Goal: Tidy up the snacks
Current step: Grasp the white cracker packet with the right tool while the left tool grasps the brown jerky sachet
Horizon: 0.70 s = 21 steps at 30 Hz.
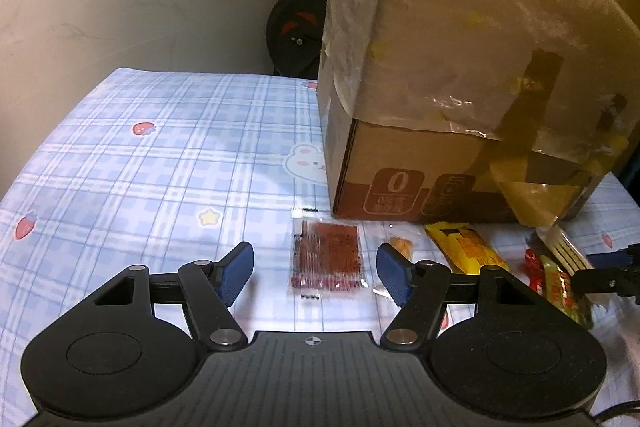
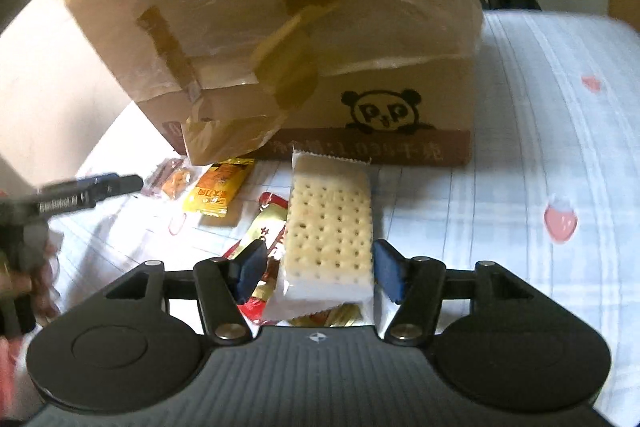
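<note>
Left gripper [image 1: 316, 273] gapes over the red packet [image 1: 328, 255] at 12 o'clock; right gripper [image 2: 318, 269] straddles the cracker pack [image 2: 330, 227], grip unclear.

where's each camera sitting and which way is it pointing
Left wrist: on the left gripper, angled down at a reddish snack packet lying between its open fingers; the right gripper shows at the edge.
Right wrist: on the right gripper, angled down at a cracker pack between its fingers; the left gripper shows.
Shared: cardboard box, yellow packet, plaid cloth.
</note>
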Tool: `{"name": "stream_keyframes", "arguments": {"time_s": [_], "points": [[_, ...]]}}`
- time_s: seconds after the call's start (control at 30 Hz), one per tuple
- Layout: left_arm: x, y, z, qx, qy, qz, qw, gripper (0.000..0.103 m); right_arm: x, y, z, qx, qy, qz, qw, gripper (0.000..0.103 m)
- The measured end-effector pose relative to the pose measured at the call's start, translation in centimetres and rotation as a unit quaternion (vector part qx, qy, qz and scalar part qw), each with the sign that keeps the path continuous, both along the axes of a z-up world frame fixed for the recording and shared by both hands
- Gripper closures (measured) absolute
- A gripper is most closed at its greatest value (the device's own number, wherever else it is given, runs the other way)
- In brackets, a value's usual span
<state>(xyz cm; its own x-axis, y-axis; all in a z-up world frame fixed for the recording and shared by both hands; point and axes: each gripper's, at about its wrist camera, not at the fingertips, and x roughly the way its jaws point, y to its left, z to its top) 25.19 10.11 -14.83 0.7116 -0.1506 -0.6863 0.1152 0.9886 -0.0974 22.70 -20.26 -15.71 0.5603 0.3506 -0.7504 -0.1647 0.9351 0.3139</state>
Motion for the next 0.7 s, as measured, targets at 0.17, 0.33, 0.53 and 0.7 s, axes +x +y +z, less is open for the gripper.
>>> {"name": "stream_keyframes", "arguments": {"time_s": [0.17,0.33,0.53,0.7], "points": [[1.3,-0.7,-1.1,0.026,0.005,-0.009,0.9996,0.039,0.5,-0.7,-0.4,0.012,-0.019,-0.012,1.0,0.042],[1.8,-1.6,-1.7,0.049,0.001,-0.015,0.9987,0.038,0.6,-1.1,-1.3,0.011,-0.031,-0.014,0.999,0.042],[1.7,-1.9,-1.8,0.053,-0.007,-0.013,0.9985,0.047,-0.2,-1.0,-1.4,0.007,-0.051,-0.011,0.999,0.042],[0.5,-1.9,-1.7,0.047,-0.005,-0.019,0.9987,0.058,-1.2,-1.0,-1.6,0.014,-0.064,-0.021,0.998,0.052]]}}
